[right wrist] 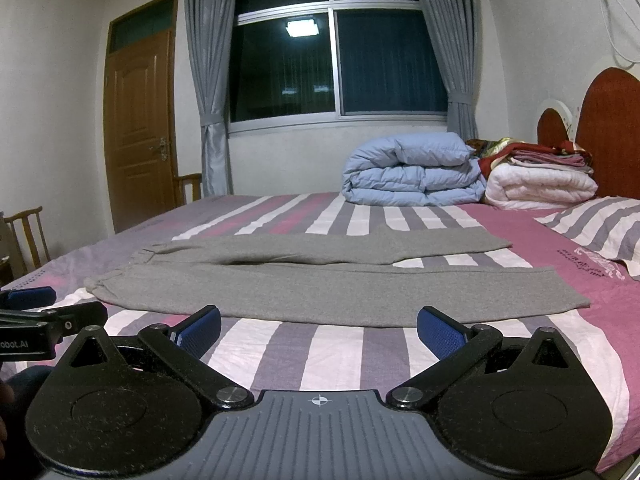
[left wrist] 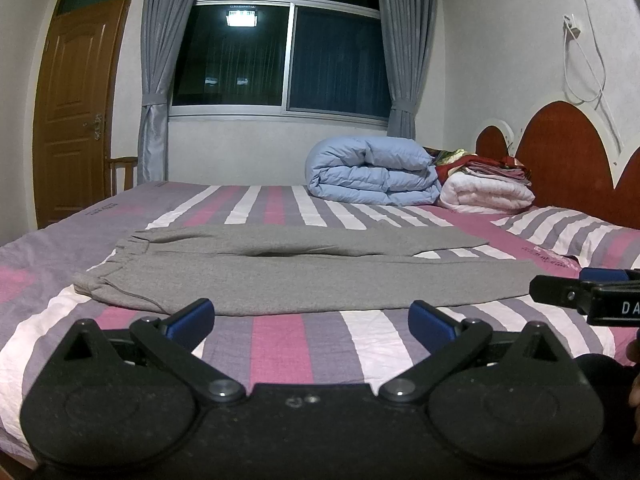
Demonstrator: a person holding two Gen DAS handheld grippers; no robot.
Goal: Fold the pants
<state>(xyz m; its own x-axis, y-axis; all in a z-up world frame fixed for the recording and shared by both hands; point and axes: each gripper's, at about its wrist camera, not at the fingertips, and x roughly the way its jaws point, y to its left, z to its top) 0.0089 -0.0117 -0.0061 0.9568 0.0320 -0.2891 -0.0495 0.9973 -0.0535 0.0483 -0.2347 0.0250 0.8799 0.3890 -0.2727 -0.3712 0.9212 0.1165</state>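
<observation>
Left gripper (left wrist: 312,322): jaws spread wide, empty, above the bed's near edge.
Right gripper (right wrist: 319,330): likewise wide, empty.
Pants (left wrist: 304,272): grey, flat, both legs spread out on the striped sheet (left wrist: 280,344).
Far side: rolled blue duvet (left wrist: 372,176), curtained window (left wrist: 280,52), wooden door (left wrist: 76,120).

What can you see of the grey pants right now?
The pants are plain grey, soft knit by the look, lying flat and unfolded on the striped bedsheet. The gathered elastic waistband is to the left, and the two legs run right, splayed slightly apart toward the hems. Only the sheet touches them; both tools sit open just short of the near leg.
</observation>
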